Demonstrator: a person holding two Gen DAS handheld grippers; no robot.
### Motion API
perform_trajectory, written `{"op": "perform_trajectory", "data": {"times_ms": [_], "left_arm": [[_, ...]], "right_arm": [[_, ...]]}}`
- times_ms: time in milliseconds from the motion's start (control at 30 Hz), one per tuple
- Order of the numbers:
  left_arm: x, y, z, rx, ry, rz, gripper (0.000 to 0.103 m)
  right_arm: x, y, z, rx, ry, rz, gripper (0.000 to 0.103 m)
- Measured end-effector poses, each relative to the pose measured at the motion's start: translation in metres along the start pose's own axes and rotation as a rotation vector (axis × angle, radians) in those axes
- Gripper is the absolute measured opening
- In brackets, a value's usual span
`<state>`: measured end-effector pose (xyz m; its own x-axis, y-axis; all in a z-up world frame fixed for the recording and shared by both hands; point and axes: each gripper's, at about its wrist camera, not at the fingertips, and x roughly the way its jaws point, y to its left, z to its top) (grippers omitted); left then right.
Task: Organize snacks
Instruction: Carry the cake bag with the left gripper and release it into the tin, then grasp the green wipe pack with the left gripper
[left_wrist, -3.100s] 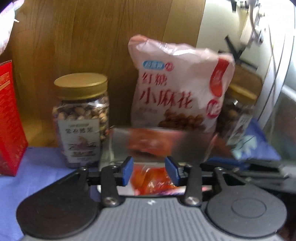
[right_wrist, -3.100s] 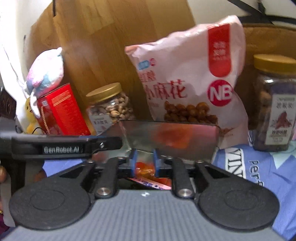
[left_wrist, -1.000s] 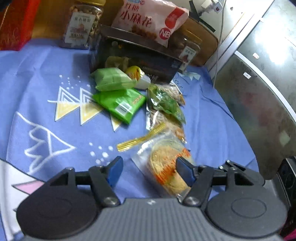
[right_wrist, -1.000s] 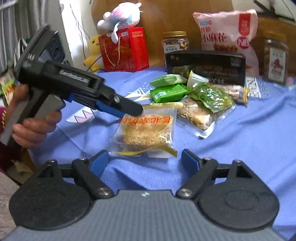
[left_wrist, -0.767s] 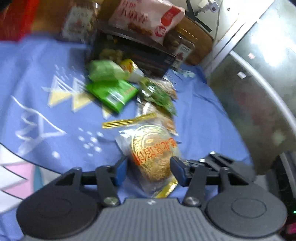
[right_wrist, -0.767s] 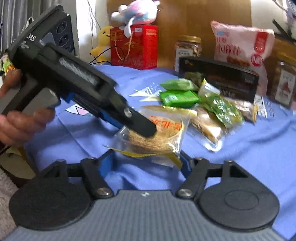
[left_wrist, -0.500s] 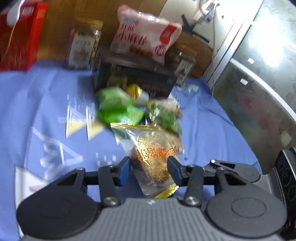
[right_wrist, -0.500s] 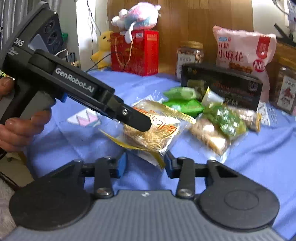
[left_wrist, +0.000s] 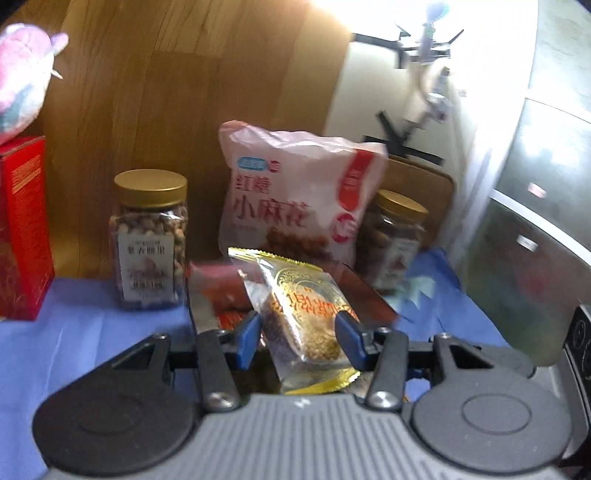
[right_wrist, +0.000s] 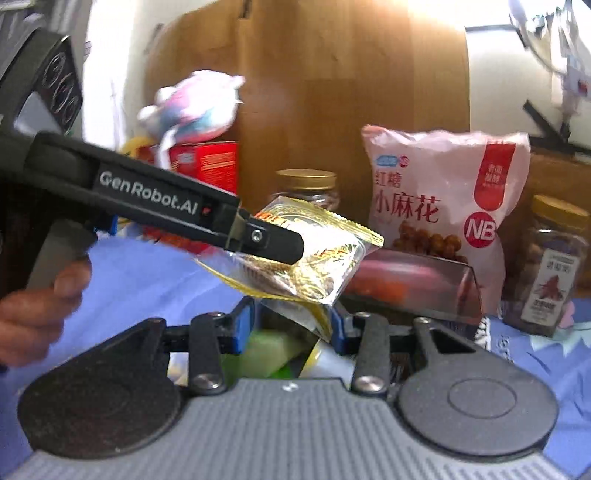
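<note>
At the far left a red cardboard box (left_wrist: 22, 229) stands on the blue cloth-covered worktop (left_wrist: 92, 332), with a pink and blue plush toy (right_wrist: 195, 107) sitting on top of it. Next comes a clear plastic jar of nuts with a gold lid (left_wrist: 149, 240), upright against the wooden panel behind. In the middle, the clear gold-edged packet holding a round sesame cake (left_wrist: 306, 317) is lifted off the worktop and gripped from both sides: the left gripper (left_wrist: 300, 338) has its blue jaws clamped on the packet's lower part, and the right gripper (right_wrist: 291, 326) has its jaws clamped on the packet's bottom corner. The jaws of both closed onto it only moments ago. In the right wrist view a hand (right_wrist: 40, 295) holds the left gripper's handle. The packet hangs above the near edge of a dark open box (right_wrist: 421, 280) with reddish packets inside. Behind that box leans a pink bag of fried dough twists (left_wrist: 295, 195), and to its right stands a second gold-lidded jar (left_wrist: 397, 240), partly blurred.
</note>
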<state>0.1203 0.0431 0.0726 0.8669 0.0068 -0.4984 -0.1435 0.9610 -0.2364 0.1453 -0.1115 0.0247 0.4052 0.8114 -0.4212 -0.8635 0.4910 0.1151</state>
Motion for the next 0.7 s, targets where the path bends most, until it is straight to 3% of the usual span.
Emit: {"op": "perform_trajectory", "data": {"times_ms": [133, 300, 433, 533, 700], "left_arm": [[0.035, 0.015, 0.012, -0.020, 0.027, 0.032, 0.045], [0.052, 0.022, 0.006, -0.011, 0.041, 0.085, 0.045], [0.030, 0.023, -0.002, -0.011, 0.026, 0.039, 0.049], [0.001, 0.030, -0.015, -0.026, -0.002, 0.009, 0.050], [-0.011, 0.059, -0.051, -0.188, 0.075, -0.041, 0.050]], "right_arm": [[0.037, -0.023, 0.011, 0.064, 0.035, -0.001, 0.045], [0.055, -0.027, 0.008, 0.072, 0.024, -0.008, 0.056], [0.042, -0.030, 0.006, 0.085, -0.021, -0.026, 0.056], [0.014, -0.033, -0.002, 0.158, -0.054, 0.027, 0.056], [0.011, -0.011, -0.032, 0.158, 0.071, 0.115, 0.055]]}}
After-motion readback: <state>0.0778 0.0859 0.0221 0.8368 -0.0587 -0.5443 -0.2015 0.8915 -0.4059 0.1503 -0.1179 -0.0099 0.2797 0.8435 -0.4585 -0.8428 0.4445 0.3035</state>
